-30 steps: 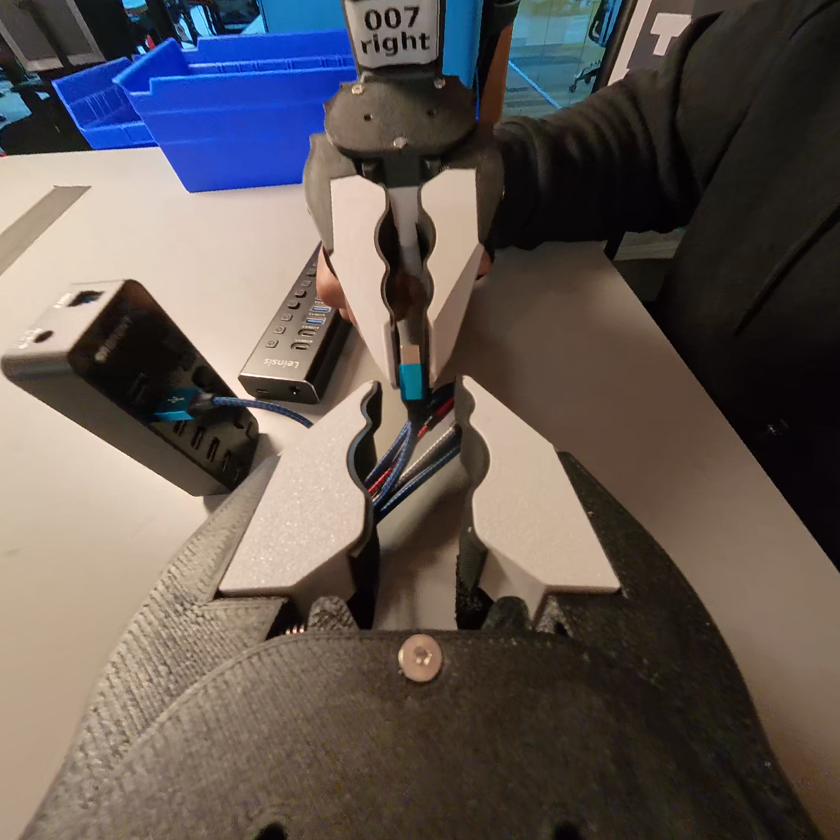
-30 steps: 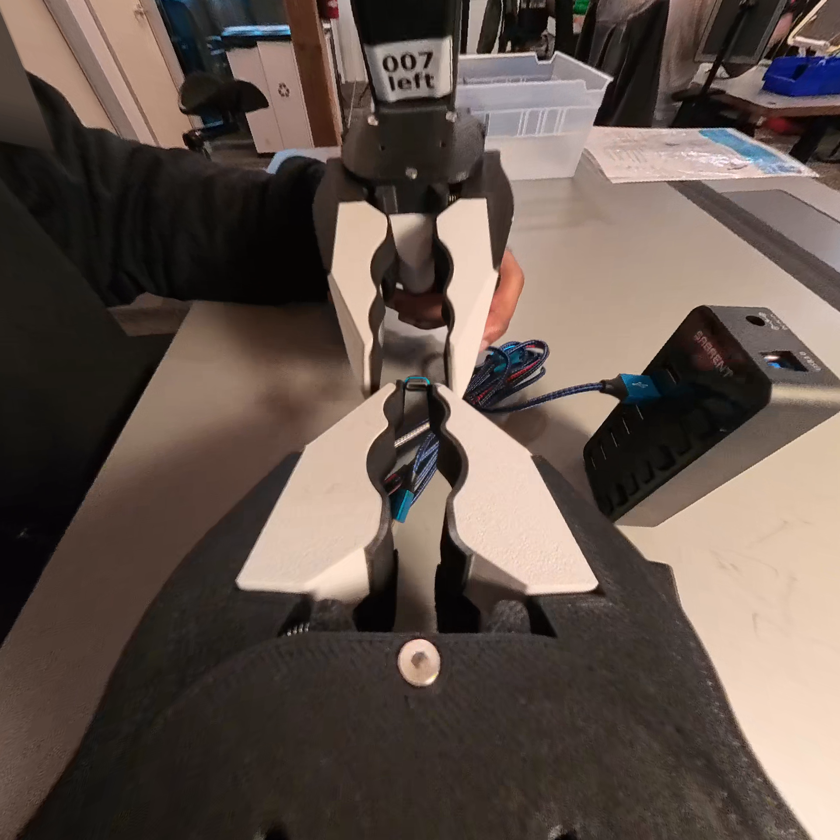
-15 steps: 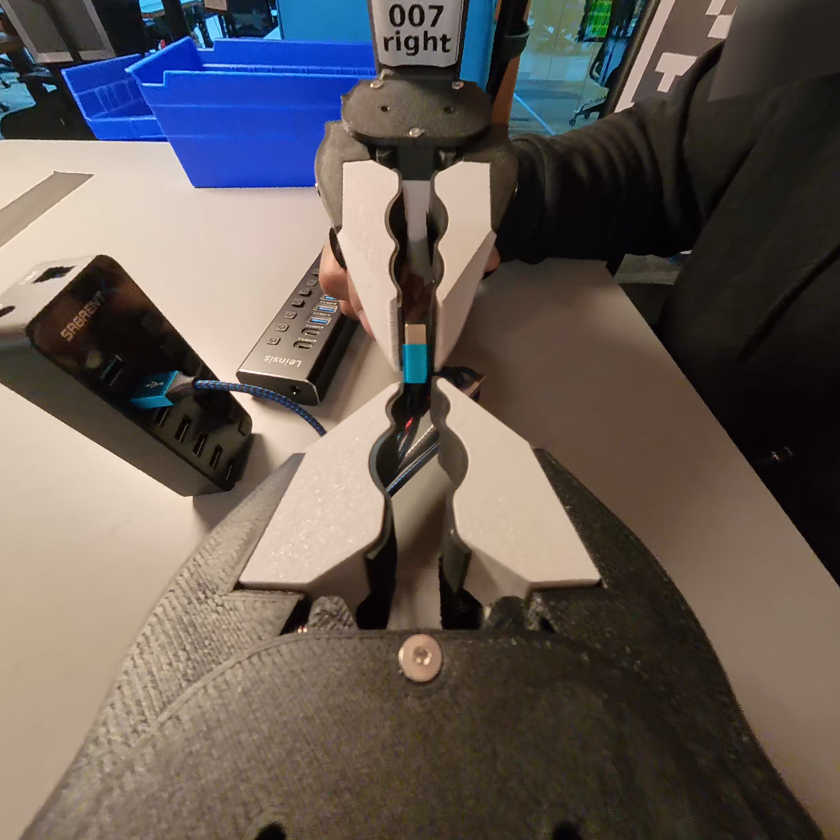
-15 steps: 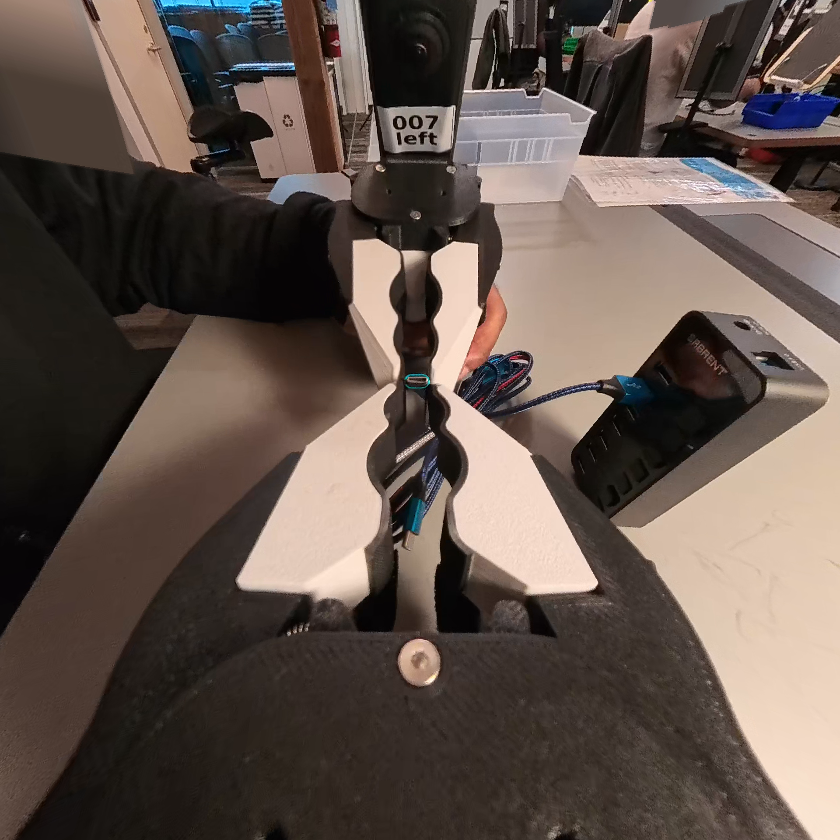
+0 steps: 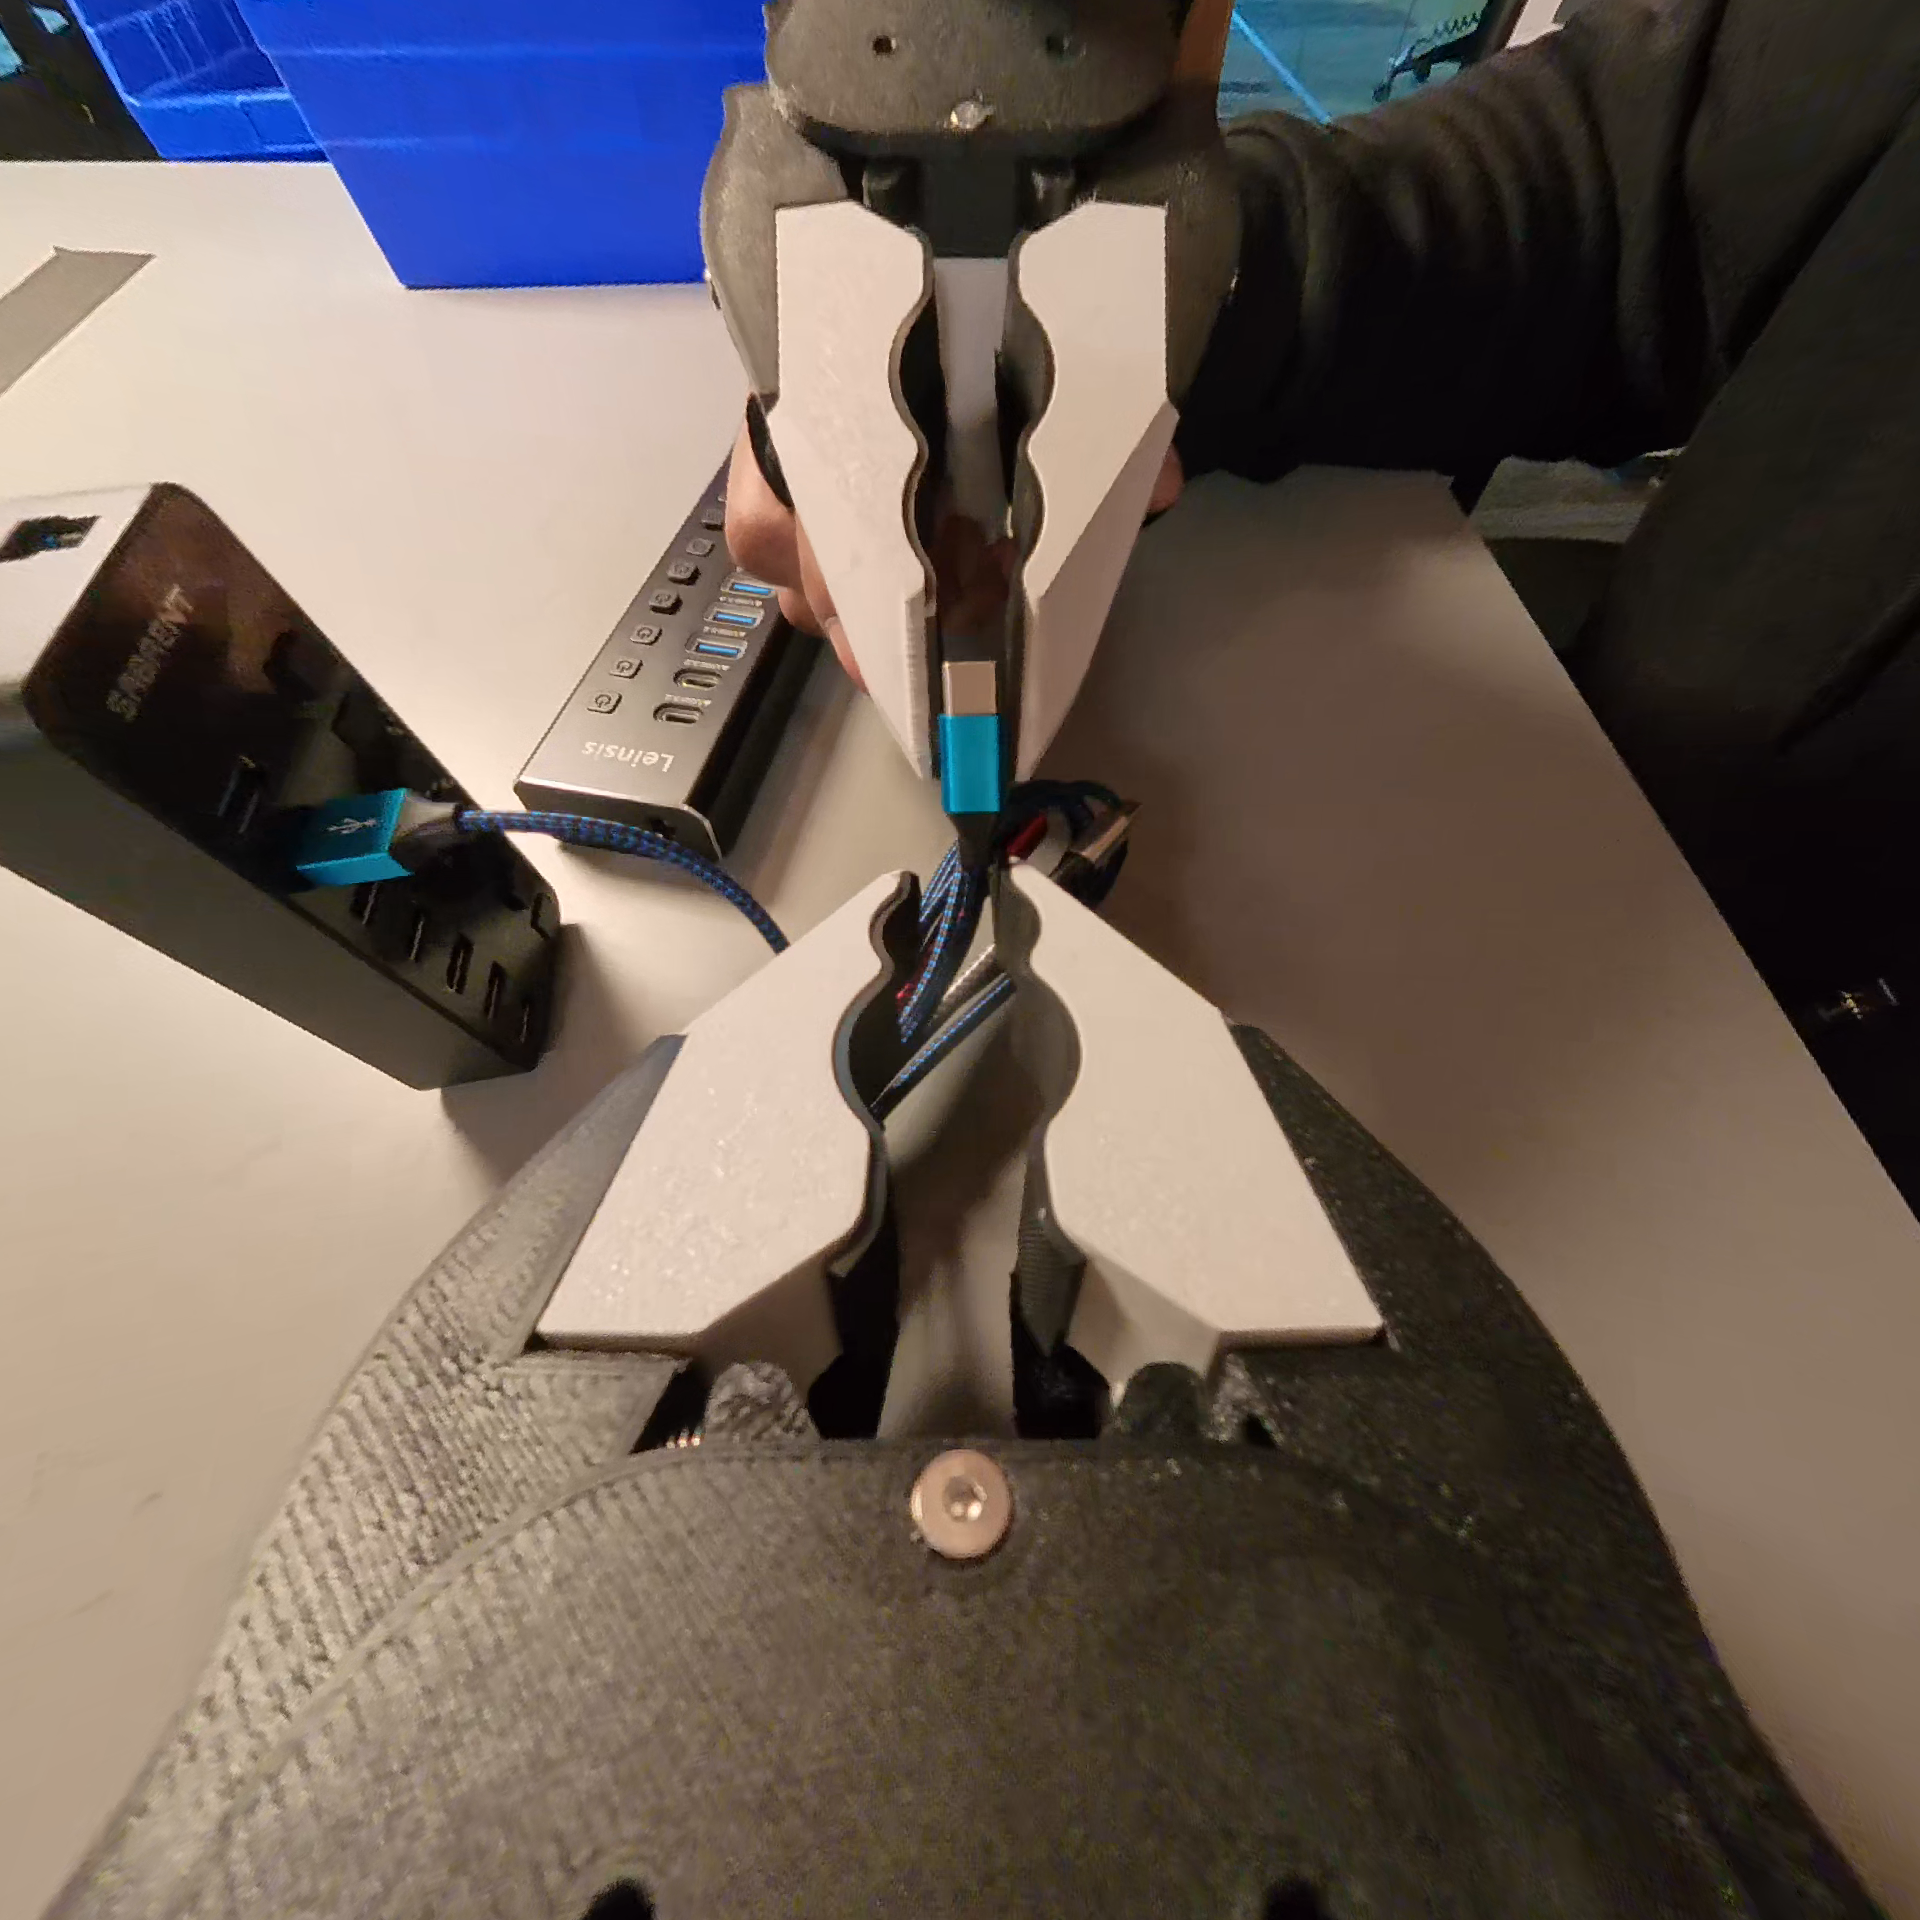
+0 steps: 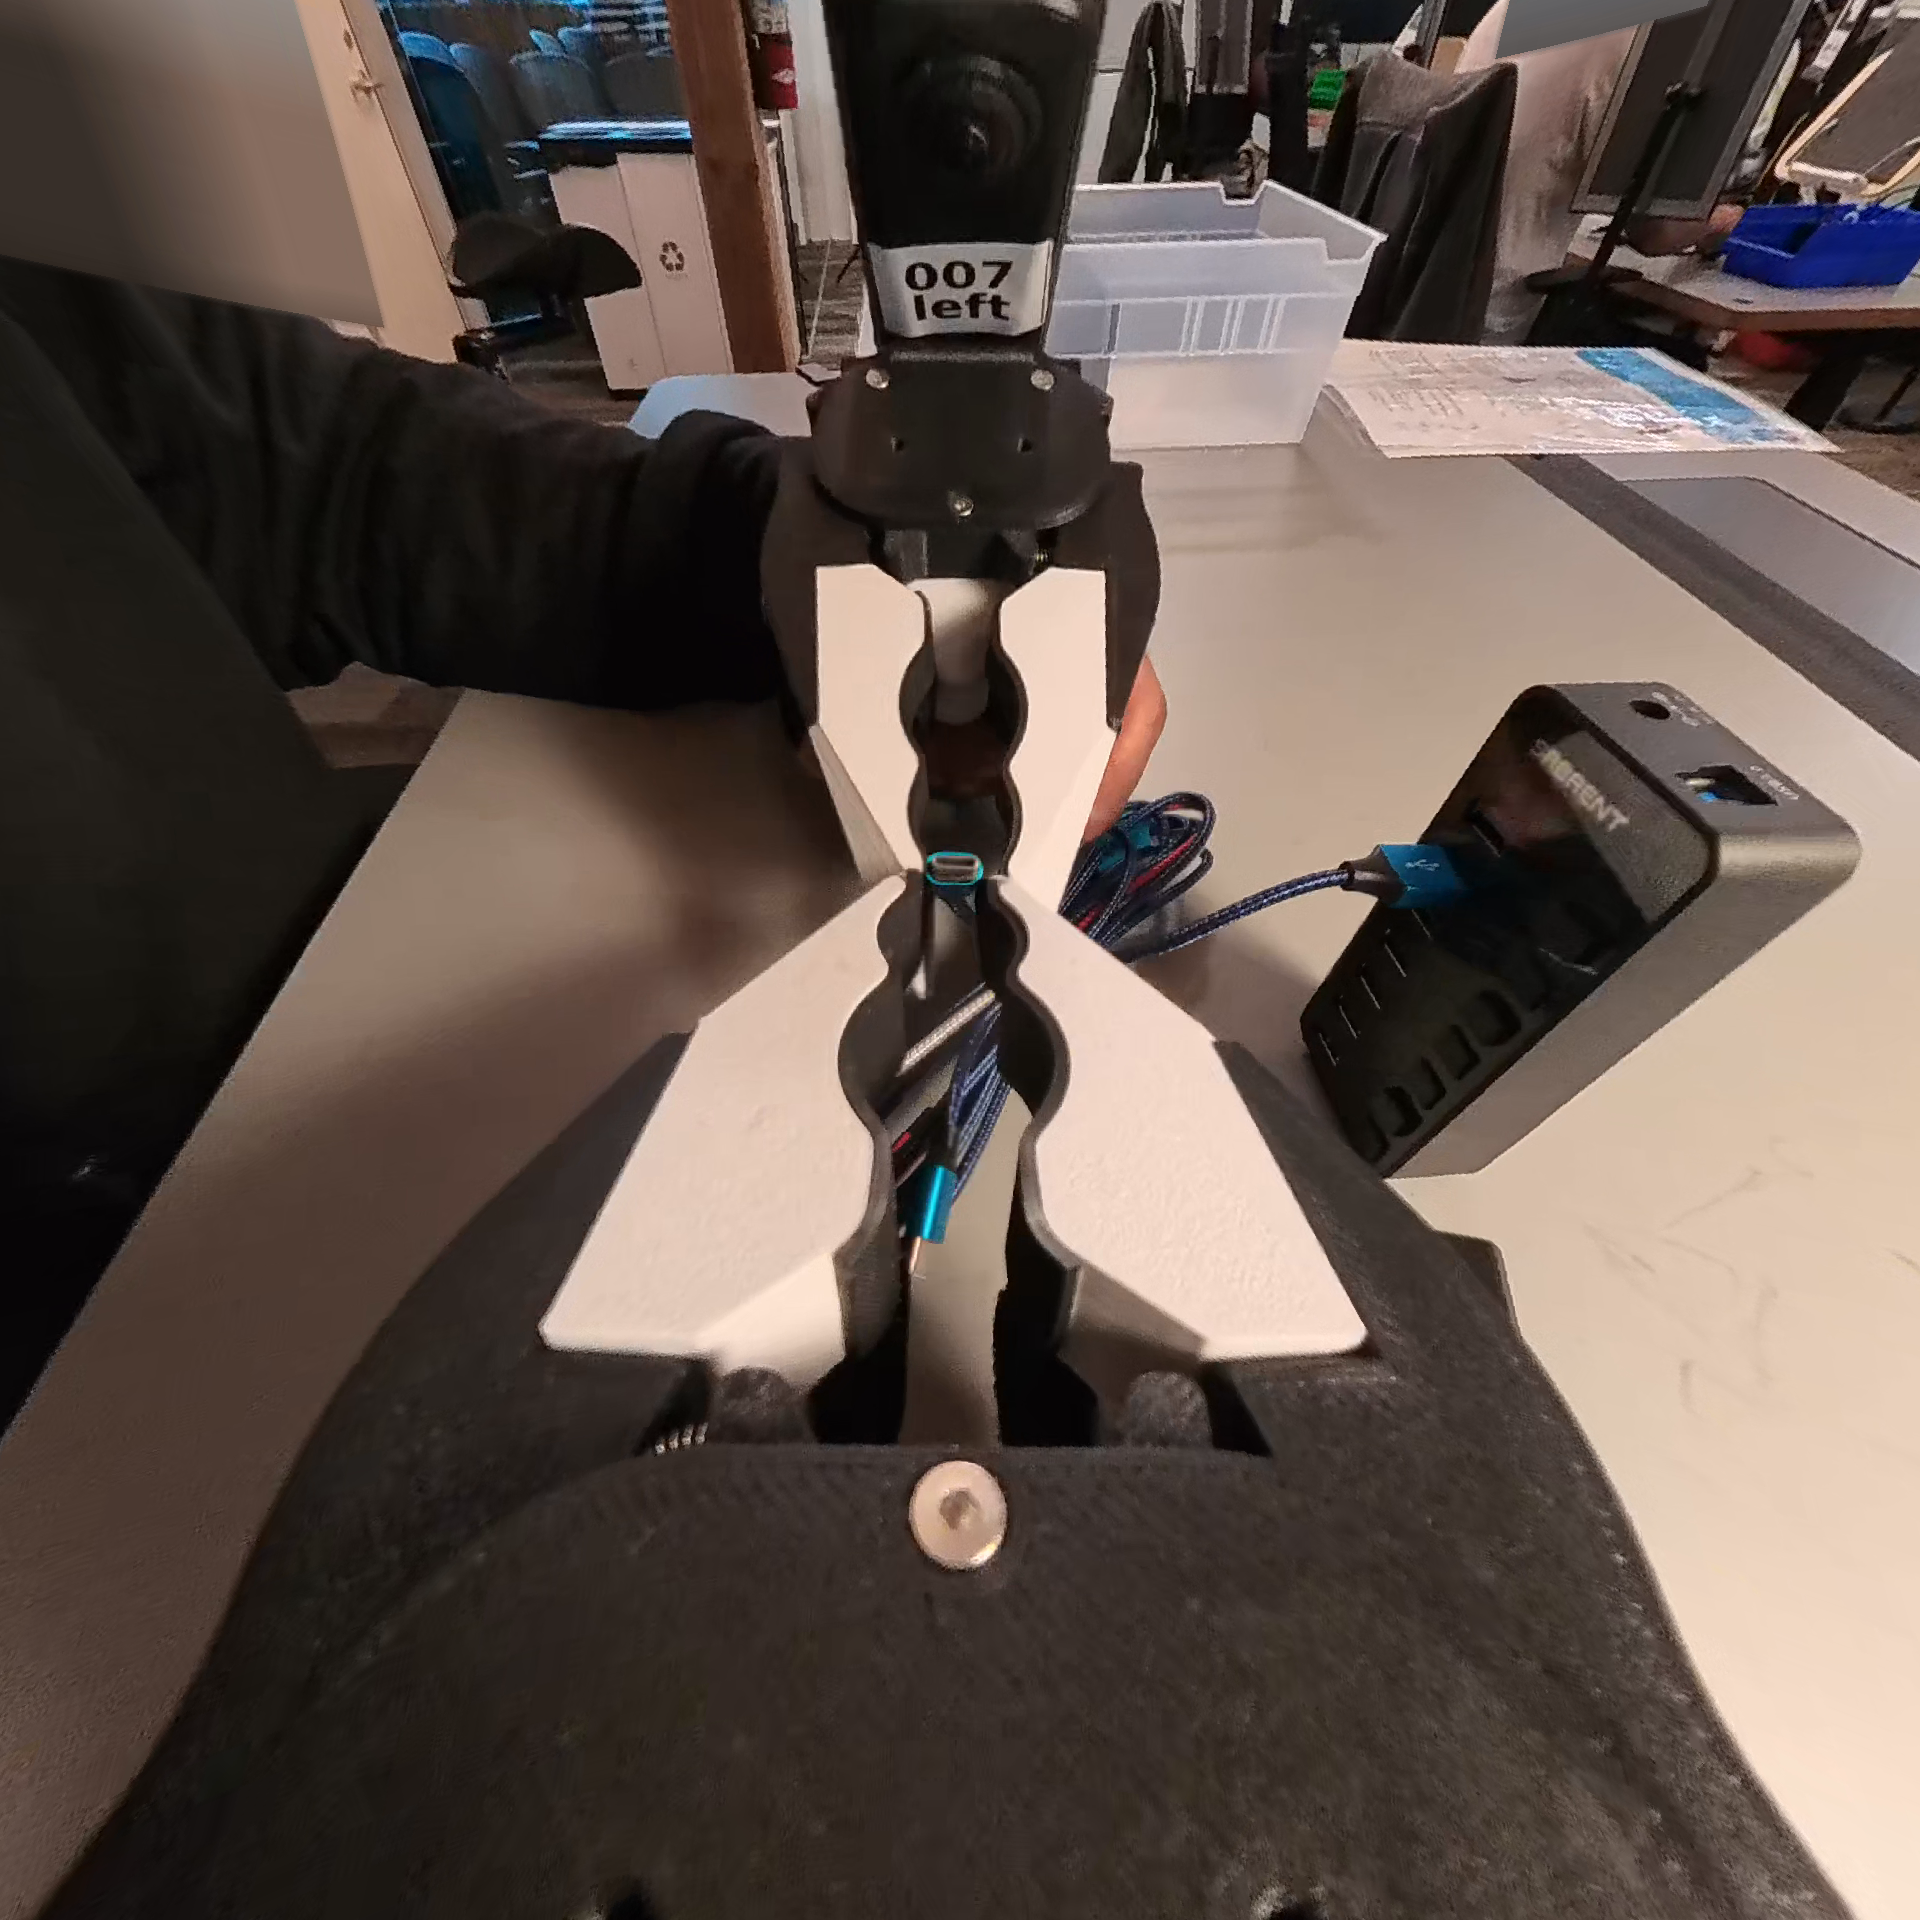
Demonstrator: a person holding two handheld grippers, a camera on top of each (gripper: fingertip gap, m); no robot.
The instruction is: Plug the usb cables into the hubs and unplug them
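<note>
Left tongs (image 5: 951, 888) and right tongs (image 6: 951, 883) face each other tip to tip above the bench (image 5: 312, 416).

Right tongs: pressed together on the teal plug (image 5: 969, 758) of a braided cable (image 5: 935, 935). In the left wrist view the plug sits upright between the fingertips, its silver end pointing into the right tongs and its cord end toward the left tongs. In the right wrist view the same plug (image 6: 954, 868) is seen end-on at the tips.

Left tongs: narrowly parted at the tips, with the cable just below the plug running through the gap. Cannot tell whether the pads actually grip it.

A coil of cables (image 6: 1132, 873), blue and red braid, lies on the bench under both tongs; strands pass between the fingers in both views. A second teal connector (image 6: 928, 1205) hangs between the fingers of the right tongs, toward their base.

Tall hub (image 5: 260, 790): black, on the bench to the left in the left wrist view, with a teal USB-A plug (image 5: 348, 836) seated in one of its ports; its blue cord runs off to the coil.

Flat hub (image 5: 665, 717): black strip with buttons and ports, beyond the tall hub, partly behind the right tongs.

Blue bins (image 5: 499, 125) stand at the far edge of the bench.
</note>
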